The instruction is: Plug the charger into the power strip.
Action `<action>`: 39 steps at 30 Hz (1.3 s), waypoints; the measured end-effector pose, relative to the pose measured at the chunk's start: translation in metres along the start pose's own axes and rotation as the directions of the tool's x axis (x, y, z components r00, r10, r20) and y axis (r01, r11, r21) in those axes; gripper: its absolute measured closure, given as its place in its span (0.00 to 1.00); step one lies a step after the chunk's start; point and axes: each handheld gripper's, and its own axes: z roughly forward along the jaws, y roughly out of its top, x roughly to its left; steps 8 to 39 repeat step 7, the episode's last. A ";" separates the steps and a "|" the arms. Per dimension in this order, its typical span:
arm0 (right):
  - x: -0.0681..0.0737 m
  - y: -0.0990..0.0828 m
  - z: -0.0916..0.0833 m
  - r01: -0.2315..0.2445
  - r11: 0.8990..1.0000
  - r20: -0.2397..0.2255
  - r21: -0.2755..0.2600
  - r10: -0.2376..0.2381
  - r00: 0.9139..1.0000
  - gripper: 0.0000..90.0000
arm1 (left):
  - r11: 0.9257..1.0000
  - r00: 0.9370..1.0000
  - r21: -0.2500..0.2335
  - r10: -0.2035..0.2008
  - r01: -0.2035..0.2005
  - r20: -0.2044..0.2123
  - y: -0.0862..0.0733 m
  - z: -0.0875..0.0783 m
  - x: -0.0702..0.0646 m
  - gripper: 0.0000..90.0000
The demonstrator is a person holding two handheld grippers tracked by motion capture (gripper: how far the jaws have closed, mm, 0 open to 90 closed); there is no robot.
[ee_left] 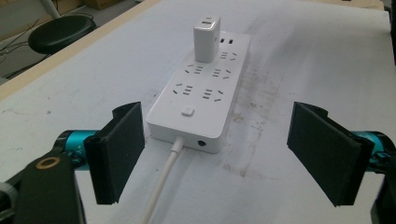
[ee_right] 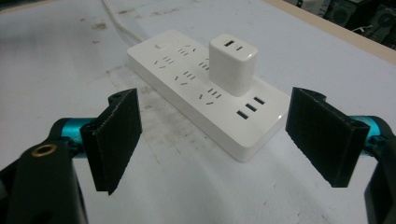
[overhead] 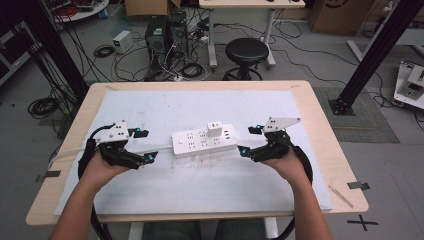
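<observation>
Waiting Claws Beside a White Power Strip

Lying flat in the middle of the desk [overhead: 320, 125] is a white power strip [overhead: 204, 141]. It rests on a big white sheet [overhead: 165, 107] that covers most of the desk top. A small white charger block [overhead: 215, 130] is plugged into the strip, standing straight up, nearer the strip's right end. A white cord [ee_left: 161, 184] comes out of the strip's left end and runs off to the left.

Two hands hold two claws, one on each side of the strip. The left claw [overhead: 148, 145] is just left of the strip, near the end where the cord comes out. Its two black jaws are wide apart and hold nothing. In the left gripper view, the strip's end with the cord sits between the two jaws but a bit farther away, not touching them.

The right claw [overhead: 248, 141] is just right of the strip, close to its right end. Its jaws are wide apart too, with nothing in them. In the right gripper view, the charger block and the strip's end with the small flat sockets lie between the jaws, a little beyond them.

The sheet has dirty grey smudges [ee_left: 252, 105] near the strip. Far behind the desk stands a black round stool [overhead: 246, 52] on the floor.
</observation>
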 end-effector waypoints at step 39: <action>0.001 0.000 0.000 -0.008 1.000 -0.001 0.003 0.008 1.000 0.21 | 1.000 1.000 0.020 0.007 -0.007 -0.001 0.000 0.003 0.001 0.21</action>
